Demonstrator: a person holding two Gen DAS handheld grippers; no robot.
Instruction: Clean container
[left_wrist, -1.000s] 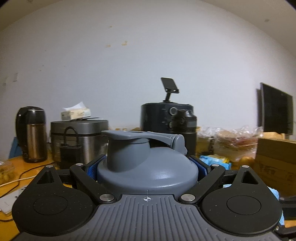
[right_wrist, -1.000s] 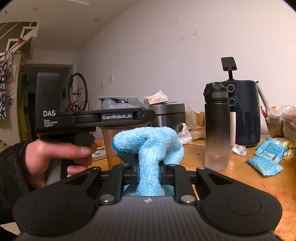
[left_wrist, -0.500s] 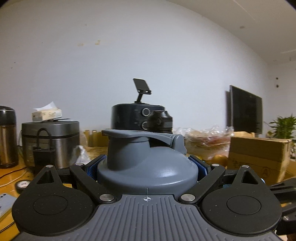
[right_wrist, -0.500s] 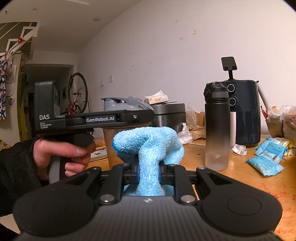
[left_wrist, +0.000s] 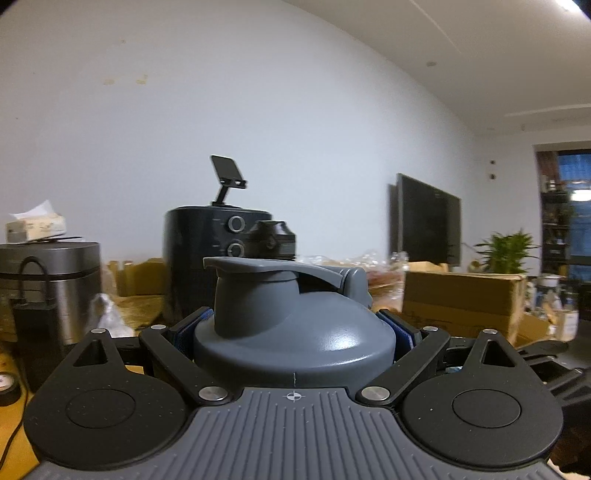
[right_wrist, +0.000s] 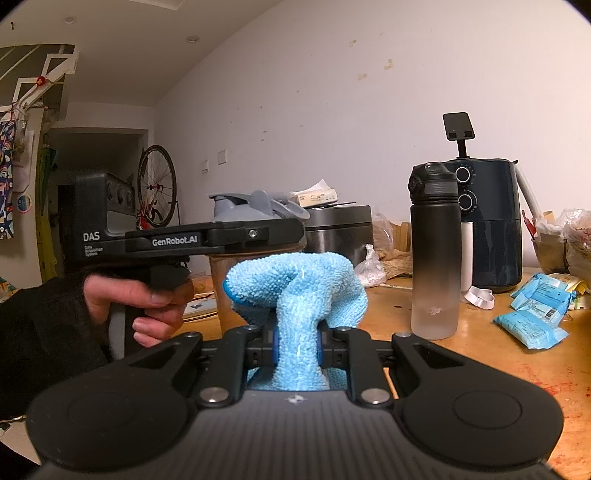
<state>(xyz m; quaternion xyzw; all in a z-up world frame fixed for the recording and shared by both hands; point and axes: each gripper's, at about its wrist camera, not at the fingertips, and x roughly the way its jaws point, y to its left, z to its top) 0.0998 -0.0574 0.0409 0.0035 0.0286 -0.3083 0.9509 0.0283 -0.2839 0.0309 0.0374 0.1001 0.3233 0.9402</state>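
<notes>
While the shaker container (right_wrist: 255, 236) stands upright, long axis vertical, its grey lid (left_wrist: 291, 332) sits clamped between the left gripper's (left_wrist: 293, 334) fingers (left_wrist: 190, 332), one blue pad pressing on each side. Seen from the right wrist camera, that container is up and to the left of the right gripper (right_wrist: 297, 350), just beyond it, with nothing between. The right gripper's fingers are squeezed tight on a blue cloth (right_wrist: 297, 291), whose bunched head bulges forward toward the container's brownish wall. So the cloth hand is the one to travel, I'd say: a short push left and forward should land the cloth on the container.

Count it up: one container, one cloth, two grippers, one bare hand (right_wrist: 136, 302) on the left gripper's handle. To the container's right on the worktop (right_wrist: 480, 332) stands one dark water bottle (right_wrist: 436, 254), with one air fryer (right_wrist: 491, 225) behind it, and several blue packets (right_wrist: 532, 328) further right.
</notes>
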